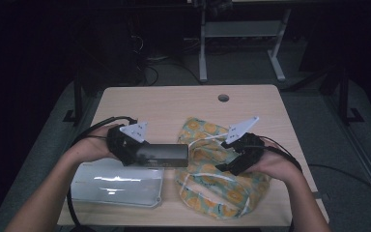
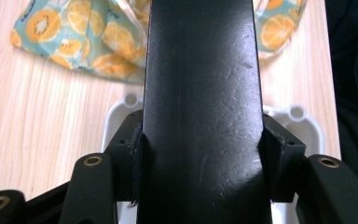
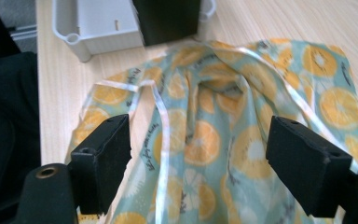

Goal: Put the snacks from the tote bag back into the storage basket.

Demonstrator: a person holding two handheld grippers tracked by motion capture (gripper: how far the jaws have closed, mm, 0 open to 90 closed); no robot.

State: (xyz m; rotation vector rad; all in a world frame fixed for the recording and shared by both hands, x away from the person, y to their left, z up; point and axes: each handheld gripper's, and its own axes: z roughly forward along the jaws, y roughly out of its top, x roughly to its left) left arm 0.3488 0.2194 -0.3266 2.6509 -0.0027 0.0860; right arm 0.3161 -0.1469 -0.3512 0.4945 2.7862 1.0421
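The room around the surface [image 1: 183,99] is dark in the high view, and its far background is hard to make out. In the left gripper view a long black box [image 2: 200,112] blocks the middle of the frame, hiding most of the white tray [image 2: 303,123] beneath it; two rounded tray corners peek out on either side. What the box is cannot be told; its face is plain, scuffed black. In the right gripper view the box's far end [image 3: 168,18] is cut off by the top edge, and the tray [image 3: 98,25] is cropped there too.

The left gripper [image 1: 130,144] has its fingers [image 2: 128,154] clamped against both sides of the black box [image 1: 166,154], holding it level above the tray [image 1: 118,183], with its free end reaching toward the orange-print bag [image 1: 222,181]. The bag is a thin, crumpled drawstring pouch with a pale cord, lying on the right half of the surface, just beside the tray.

The right gripper [image 1: 239,159] sits over the bag, its fingers [image 3: 105,154] spread wide with nothing between them. Bag fabric [image 3: 214,135] lies below the gap; whether the fingers touch it cannot be told.
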